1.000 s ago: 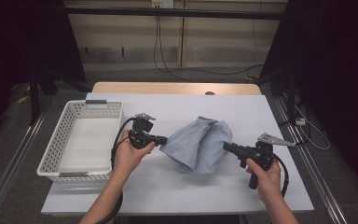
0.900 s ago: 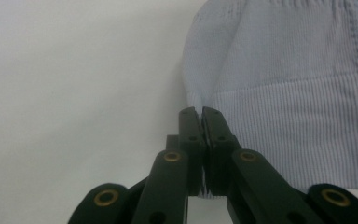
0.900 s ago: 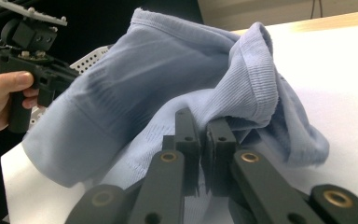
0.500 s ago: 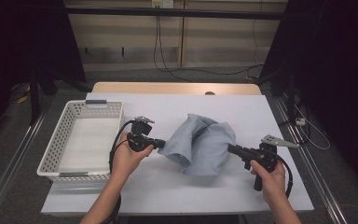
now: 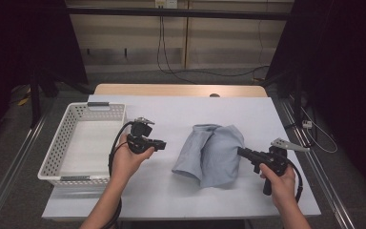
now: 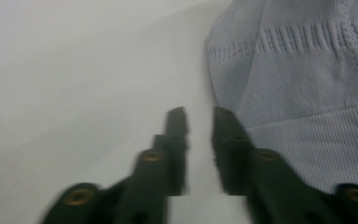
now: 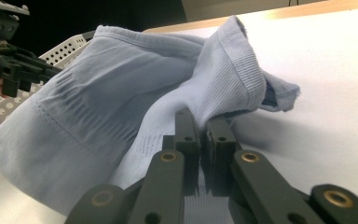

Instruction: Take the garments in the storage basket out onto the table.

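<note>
A light blue ribbed garment (image 5: 214, 152) lies crumpled on the white table (image 5: 171, 200), right of centre. My right gripper (image 5: 240, 151) reaches in from the right and is shut on the garment's right edge. In the right gripper view, the cloth (image 7: 121, 84) is pinched between the jaws of the right gripper (image 7: 200, 119). My left gripper (image 5: 161, 143) hovers just left of the garment, apart from it. Its jaws have just been opening. The left gripper view shows the left gripper (image 6: 198, 114) with a narrow gap and nothing in it. The garment (image 6: 307, 70) lies beside its right jaw.
A white perforated basket (image 5: 57, 157) stands at the table's left side, close behind my left hand. Its wall (image 7: 65, 51) and my left gripper (image 7: 9, 65) show beyond the cloth in the right gripper view. Bare table lies in front of the garment.
The left gripper has let go of the garment's left edge, and its jaws have parted slightly. The cloth has slumped to the right, away from it. The right gripper kept its grip.
</note>
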A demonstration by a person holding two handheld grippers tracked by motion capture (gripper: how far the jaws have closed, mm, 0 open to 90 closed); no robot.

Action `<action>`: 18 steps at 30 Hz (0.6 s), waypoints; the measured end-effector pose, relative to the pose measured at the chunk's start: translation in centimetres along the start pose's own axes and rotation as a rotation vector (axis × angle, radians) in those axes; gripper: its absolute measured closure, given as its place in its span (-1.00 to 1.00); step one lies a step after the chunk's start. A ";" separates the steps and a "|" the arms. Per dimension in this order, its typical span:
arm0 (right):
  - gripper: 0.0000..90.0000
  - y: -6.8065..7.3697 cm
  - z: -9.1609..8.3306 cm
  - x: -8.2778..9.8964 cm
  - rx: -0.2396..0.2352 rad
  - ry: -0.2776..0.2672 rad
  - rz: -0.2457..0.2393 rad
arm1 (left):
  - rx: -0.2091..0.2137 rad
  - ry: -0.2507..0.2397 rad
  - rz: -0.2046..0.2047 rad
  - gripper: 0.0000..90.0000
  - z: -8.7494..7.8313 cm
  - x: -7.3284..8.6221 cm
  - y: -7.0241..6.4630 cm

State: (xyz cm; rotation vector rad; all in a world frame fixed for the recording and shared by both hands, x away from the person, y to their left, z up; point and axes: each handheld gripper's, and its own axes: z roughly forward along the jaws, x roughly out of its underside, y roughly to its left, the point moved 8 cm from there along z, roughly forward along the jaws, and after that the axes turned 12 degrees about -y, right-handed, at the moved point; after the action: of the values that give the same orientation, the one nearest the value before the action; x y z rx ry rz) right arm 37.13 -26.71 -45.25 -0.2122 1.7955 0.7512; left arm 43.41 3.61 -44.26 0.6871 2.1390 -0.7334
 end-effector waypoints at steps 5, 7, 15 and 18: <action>0.92 0.4 0.2 0.1 -0.004 -0.003 -0.003 | -0.004 -0.011 0.006 0.07 0.6 -0.4 -0.1; 0.92 0.5 0.2 0.2 -0.003 -0.003 0.001 | 0.006 -0.020 -0.004 -0.12 0.8 -0.6 -0.1; 0.92 0.5 0.2 0.6 0.002 0.000 0.005 | 0.037 -0.064 0.002 -0.60 1.1 -2.1 -1.4; 0.92 0.7 0.3 0.7 0.005 0.003 -0.002 | 0.064 -0.079 0.002 -0.69 1.1 -2.8 -2.2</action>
State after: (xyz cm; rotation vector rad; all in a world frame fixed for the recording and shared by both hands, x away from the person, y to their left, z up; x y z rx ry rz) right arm 36.81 -25.84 -45.65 -0.2121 1.7991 0.7451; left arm 44.00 0.68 -42.06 0.6827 2.0500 -0.8170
